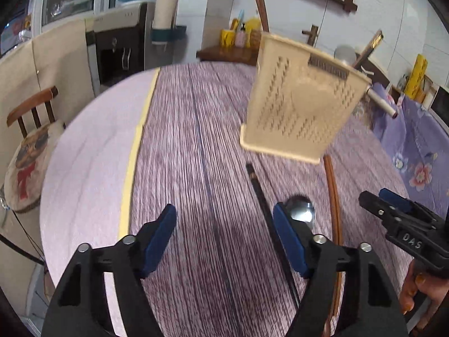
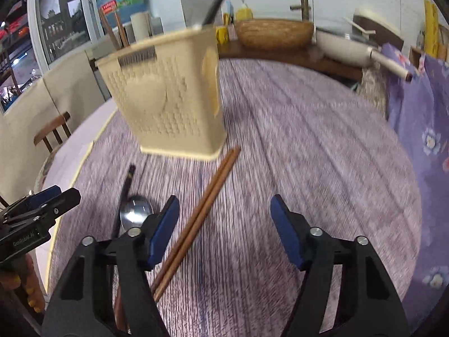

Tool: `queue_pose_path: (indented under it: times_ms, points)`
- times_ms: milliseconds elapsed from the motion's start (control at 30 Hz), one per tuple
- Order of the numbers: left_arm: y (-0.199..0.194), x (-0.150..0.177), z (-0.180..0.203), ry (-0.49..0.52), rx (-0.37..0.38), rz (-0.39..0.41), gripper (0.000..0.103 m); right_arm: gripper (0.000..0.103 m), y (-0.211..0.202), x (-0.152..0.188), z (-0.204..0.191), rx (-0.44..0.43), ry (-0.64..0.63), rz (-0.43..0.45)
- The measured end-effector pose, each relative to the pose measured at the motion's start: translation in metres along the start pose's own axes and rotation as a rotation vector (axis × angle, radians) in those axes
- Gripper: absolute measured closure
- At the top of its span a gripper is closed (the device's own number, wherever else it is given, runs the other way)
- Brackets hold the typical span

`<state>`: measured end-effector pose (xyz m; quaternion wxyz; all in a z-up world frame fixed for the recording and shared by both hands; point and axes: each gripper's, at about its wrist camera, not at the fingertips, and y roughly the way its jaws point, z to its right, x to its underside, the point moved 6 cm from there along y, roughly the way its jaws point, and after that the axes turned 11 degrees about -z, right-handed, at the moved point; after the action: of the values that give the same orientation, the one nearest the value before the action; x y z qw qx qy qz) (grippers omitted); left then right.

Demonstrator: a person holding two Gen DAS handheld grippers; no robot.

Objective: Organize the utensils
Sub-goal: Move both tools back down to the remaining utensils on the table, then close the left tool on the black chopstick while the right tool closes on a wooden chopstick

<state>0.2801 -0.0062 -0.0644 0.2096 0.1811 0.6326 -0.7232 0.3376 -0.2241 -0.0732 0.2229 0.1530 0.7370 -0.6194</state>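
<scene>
A beige perforated utensil holder stands on the purple striped tablecloth, with brown and black chopsticks sticking out of its top. In front of it lie a metal spoon, a black chopstick and a pair of brown chopsticks. My left gripper is open and empty, just left of the spoon. My right gripper is open and empty, with the brown chopsticks by its left finger. Each gripper shows at the edge of the other's view.
The round table's pale edge lies to the left, with a wooden chair beyond it. A woven basket and a white pan sit on a wooden counter at the back. A floral cloth hangs on the right.
</scene>
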Motion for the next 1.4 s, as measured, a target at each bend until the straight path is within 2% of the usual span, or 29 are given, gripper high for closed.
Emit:
queue_pose_path:
  times_ms: [133,500,700,833,967,1067,1167,1267,1400]
  points:
    - [0.011,0.013,0.002,0.018,-0.005,-0.045,0.044,0.039,0.012,0.019,-0.007,0.009,-0.001,-0.036]
    - [0.020,0.027,0.017,0.050,-0.003,-0.069,0.045,0.043,0.021,0.025,-0.013,0.079,-0.041,-0.084]
    - [0.021,0.027,0.016,0.051,-0.006,-0.076,0.045,0.054,0.014,0.026,0.010,0.043,0.012,-0.103]
    - [0.023,0.019,0.016,0.033,0.018,-0.085,0.048,0.054,0.016,0.024,0.018,0.019,0.042,-0.104]
    - [0.024,0.000,0.015,0.022,0.001,-0.069,0.053,0.054,0.017,0.020,0.026,0.017,0.082,-0.092]
    - [0.029,-0.014,0.015,0.000,0.023,-0.085,0.058,0.054,0.016,0.018,0.030,0.014,0.104,-0.079]
    - [0.039,-0.025,0.020,0.005,0.009,-0.099,0.062,0.054,0.015,0.015,0.034,0.017,0.118,-0.069]
    - [0.052,-0.030,0.027,0.009,0.002,-0.132,0.071,0.055,0.016,0.012,0.037,0.024,0.123,-0.067]
    - [0.061,-0.032,0.029,0.014,-0.041,-0.136,0.072,0.057,0.020,0.005,0.036,0.029,0.118,-0.074]
